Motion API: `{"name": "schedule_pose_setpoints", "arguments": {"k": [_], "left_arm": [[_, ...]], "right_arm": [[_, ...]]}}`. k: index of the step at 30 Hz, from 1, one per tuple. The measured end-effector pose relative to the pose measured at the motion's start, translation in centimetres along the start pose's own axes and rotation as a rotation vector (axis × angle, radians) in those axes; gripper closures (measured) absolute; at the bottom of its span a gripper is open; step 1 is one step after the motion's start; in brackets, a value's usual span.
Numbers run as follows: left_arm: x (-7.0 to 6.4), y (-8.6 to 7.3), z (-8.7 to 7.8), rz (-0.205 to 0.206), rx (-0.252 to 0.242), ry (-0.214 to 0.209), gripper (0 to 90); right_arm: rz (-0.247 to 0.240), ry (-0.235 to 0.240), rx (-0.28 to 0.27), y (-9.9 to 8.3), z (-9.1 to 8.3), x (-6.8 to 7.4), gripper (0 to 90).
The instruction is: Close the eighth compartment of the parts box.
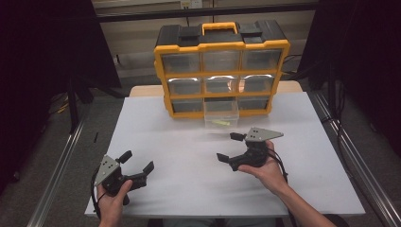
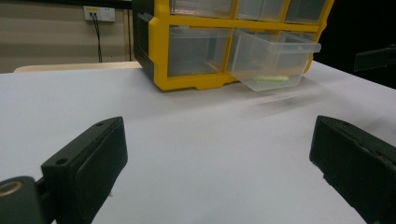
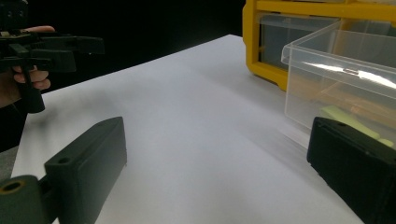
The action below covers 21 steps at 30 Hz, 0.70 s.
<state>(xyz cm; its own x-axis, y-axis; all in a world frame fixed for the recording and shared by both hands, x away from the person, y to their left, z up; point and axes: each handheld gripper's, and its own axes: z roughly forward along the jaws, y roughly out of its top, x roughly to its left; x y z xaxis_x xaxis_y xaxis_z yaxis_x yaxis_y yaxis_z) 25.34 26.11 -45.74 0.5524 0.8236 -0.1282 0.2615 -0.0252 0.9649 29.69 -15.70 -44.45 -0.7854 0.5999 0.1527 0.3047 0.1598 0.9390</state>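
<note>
Right gripper [image 1: 231, 145], jaws apart, sits nearer the pulled-out clear drawer [image 1: 221, 115] directly ahead; its green piece [image 2: 272, 79] seemingly lies crosswise.

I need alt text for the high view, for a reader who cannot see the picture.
A person holds an open left gripper and an open right gripper above a white table, gripping nothing. Behind stands a yellow drawer cabinet, its bottom middle clear drawer pulled out, with a small yellow-green item inside.

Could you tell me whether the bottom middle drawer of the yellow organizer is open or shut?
Open: the clear drawer juts out from the organizer, a green item inside.
</note>
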Motion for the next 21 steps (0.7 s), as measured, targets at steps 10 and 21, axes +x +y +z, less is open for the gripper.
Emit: {"name": "schedule_pose_setpoints", "arguments": {"k": [10,21], "left_arm": [[-0.1,0.0,0.1,-0.022,-0.017,-0.002,4.3],[-0.1,0.0,0.0,0.000,-0.001,-0.018,4.3]], "right_arm": [[-0.001,0.011,-0.007,1.0,1.4,-0.7,8.1],[0.015,0.005,0.073,0.0,2.1,-1.2,18.1]]}}
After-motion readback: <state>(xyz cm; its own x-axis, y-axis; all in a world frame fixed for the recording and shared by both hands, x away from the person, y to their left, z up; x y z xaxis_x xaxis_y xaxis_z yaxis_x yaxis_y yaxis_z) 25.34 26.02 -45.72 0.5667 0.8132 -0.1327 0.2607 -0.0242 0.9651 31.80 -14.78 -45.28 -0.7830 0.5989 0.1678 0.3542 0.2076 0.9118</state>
